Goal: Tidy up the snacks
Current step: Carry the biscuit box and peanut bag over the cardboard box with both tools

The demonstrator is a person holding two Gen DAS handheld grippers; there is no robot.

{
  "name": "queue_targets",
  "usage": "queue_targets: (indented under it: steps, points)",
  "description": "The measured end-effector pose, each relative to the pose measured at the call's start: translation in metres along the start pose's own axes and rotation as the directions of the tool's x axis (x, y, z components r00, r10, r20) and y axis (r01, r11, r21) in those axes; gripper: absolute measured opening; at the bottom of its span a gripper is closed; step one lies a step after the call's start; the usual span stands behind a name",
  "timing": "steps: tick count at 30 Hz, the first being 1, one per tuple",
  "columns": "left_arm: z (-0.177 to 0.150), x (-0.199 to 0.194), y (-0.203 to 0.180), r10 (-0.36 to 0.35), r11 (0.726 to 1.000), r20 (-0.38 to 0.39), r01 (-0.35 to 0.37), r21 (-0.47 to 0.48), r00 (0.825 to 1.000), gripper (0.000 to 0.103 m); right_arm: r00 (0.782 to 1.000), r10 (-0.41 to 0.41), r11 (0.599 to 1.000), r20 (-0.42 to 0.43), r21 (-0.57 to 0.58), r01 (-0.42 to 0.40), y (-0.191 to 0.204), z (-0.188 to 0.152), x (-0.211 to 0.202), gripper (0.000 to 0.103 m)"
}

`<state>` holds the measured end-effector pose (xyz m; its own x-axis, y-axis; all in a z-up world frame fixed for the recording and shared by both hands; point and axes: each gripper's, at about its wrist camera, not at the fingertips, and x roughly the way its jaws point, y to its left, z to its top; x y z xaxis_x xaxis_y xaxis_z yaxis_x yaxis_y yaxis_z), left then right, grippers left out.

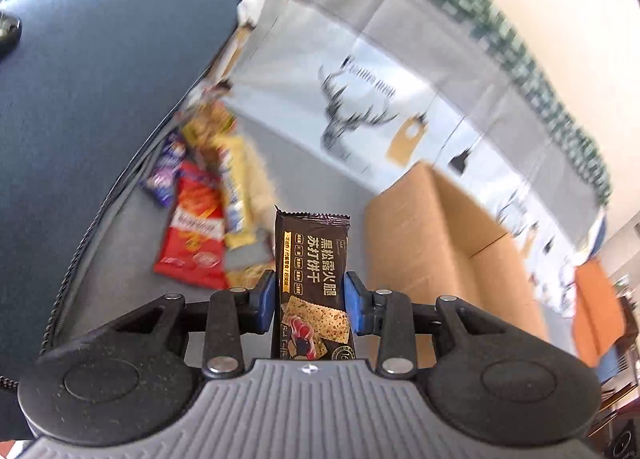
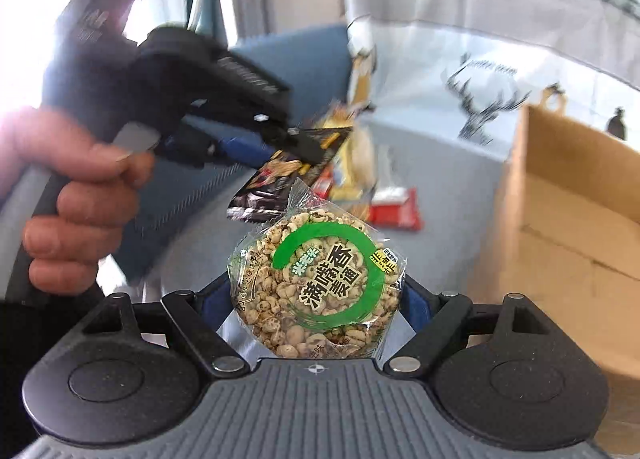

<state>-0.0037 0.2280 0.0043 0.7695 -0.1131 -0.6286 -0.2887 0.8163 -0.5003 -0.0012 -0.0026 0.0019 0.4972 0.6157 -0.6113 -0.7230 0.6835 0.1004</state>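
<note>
A dark cracker packet (image 1: 313,287) is clamped upright between the blue pads (image 1: 265,301) of the left gripper (image 1: 310,301), its crimped top edge standing clear above the jaws and its printed face turned to the camera. Beyond it, a loose heap of snack packets (image 1: 208,203) is seen lying on the grey cloth-covered surface (image 1: 304,163), a red bag (image 1: 194,235) nearest, yellow and purple wrappers behind it, all blurred. An open cardboard box (image 1: 436,243) is seen to the right of the held packet, well apart from the heap. A round puffed-grain cake in clear wrap with a green ring label (image 2: 320,283) is gripped by the right gripper (image 2: 316,299), its jaws spread wide and pressed against both sides of the disc. From the right wrist view, the left gripper (image 2: 304,147) is seen up to the left, held by a hand (image 2: 76,195), with the dark packet (image 2: 280,179) hanging out of its jaws above the pile. The cardboard box (image 2: 568,219) is seen at the right edge, its flaps open. A blue chair back (image 1: 92,99) is visible on the left, beside the table edge.
</note>
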Motion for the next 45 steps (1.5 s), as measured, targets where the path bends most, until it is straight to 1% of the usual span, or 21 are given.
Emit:
queue_targets:
  steps: [2,4,6,9,12,14,16,18,19,20,21,22,24,27,30,31,33,35,40,43,45]
  points:
    - [-0.003,-0.003,-0.003,-0.032,0.999,0.045,0.031,0.011,0.998,0.039,0.999,-0.011,1.0,0.042,0.025,0.009,-0.01,0.006,-0.014,0.085]
    - [-0.005,0.002,-0.002,-0.039,0.999,0.043,0.039,-0.001,0.998,0.039,0.997,-0.032,0.999,0.076,0.043,0.029,-0.021,0.01,-0.025,0.085]
    - [0.0,0.003,-0.005,-0.039,0.999,0.047,0.04,-0.009,0.998,0.039,0.994,-0.054,0.997,0.099,0.067,0.048,-0.033,0.014,-0.036,0.085]
    - [0.004,0.003,-0.01,-0.093,0.994,0.062,0.096,-0.046,0.994,0.039,0.986,-0.09,0.99,0.137,0.12,0.073,-0.059,0.024,-0.055,0.085]
    - [0.006,0.008,-0.023,-0.119,0.991,0.054,0.121,-0.051,0.991,0.039,0.972,-0.144,0.981,0.184,0.154,0.117,-0.089,0.039,-0.076,0.085]
    - [0.005,0.01,-0.038,-0.143,0.989,0.051,0.145,-0.03,0.988,0.039,0.957,-0.199,0.973,0.21,0.159,0.167,-0.111,0.049,-0.088,0.085]
    - [0.002,0.014,-0.054,-0.161,0.987,0.046,0.161,-0.002,0.986,0.039,0.937,-0.265,0.958,0.229,0.172,0.229,-0.136,0.052,-0.092,0.085]
    - [-0.001,0.018,-0.068,-0.179,0.984,0.047,0.178,0.024,0.983,0.039,0.918,-0.325,0.937,0.225,0.205,0.282,-0.158,0.043,-0.095,0.085]
    - [-0.002,0.019,-0.076,-0.185,0.982,0.05,0.183,0.038,0.981,0.039,0.91,-0.352,0.923,0.219,0.243,0.298,-0.169,0.036,-0.095,0.085]
    - [-0.003,0.021,-0.084,-0.191,0.981,0.056,0.188,0.054,0.98,0.039,0.909,-0.365,0.91,0.202,0.281,0.303,-0.179,0.03,-0.092,0.085]
    - [-0.004,0.023,-0.093,-0.196,0.979,0.059,0.191,0.074,0.979,0.039,0.913,-0.372,0.898,0.169,0.316,0.307,-0.188,0.026,-0.088,0.085]
    - [-0.005,0.025,-0.102,-0.205,0.976,0.058,0.199,0.091,0.977,0.039,0.914,-0.376,0.888,0.154,0.339,0.309,-0.195,0.024,-0.088,0.085]
    - [-0.005,0.032,-0.122,-0.248,0.962,0.047,0.24,0.129,0.968,0.039,0.903,-0.391,0.881,0.175,0.355,0.313,-0.201,0.021,-0.093,0.085]
    - [-0.004,0.042,-0.155,-0.28,0.94,0.054,0.262,0.217,0.958,0.039,0.896,-0.41,0.874,0.169,0.353,0.333,-0.208,0.015,-0.096,0.085]
    - [-0.01,0.053,-0.169,-0.337,0.922,0.057,0.317,0.224,0.94,0.039,0.893,-0.422,0.868,0.158,0.357,0.346,-0.212,0.01,-0.098,0.085]
    - [-0.014,0.057,-0.171,-0.348,0.915,0.048,0.329,0.233,0.936,0.039,0.891,-0.427,0.865,0.153,0.355,0.354,-0.214,0.009,-0.098,0.085]
    - [-0.022,0.065,-0.174,-0.33,0.918,0.022,0.316,0.238,0.944,0.039,0.887,-0.437,0.864,0.148,0.342,0.369,-0.212,0.004,-0.099,0.085]
    - [-0.025,0.073,-0.177,-0.338,0.918,0.002,0.329,0.221,0.941,0.039,0.884,-0.444,0.866,0.146,0.325,0.381,-0.212,0.001,-0.099,0.085]
    - [-0.037,0.086,-0.188,-0.336,0.908,-0.035,0.333,0.252,0.941,0.039,0.878,-0.46,0.858,0.135,0.321,0.4,-0.219,-0.004,-0.1,0.085]
    - [-0.04,0.087,-0.19,-0.343,0.903,-0.037,0.34,0.261,0.939,0.039,0.875,-0.466,0.852,0.131,0.331,0.405,-0.223,-0.006,-0.101,0.085]
    - [-0.04,0.087,-0.19,-0.341,0.905,-0.035,0.337,0.261,0.94,0.039,0.875,-0.467,0.851,0.132,0.336,0.404,-0.224,-0.006,-0.102,0.085]
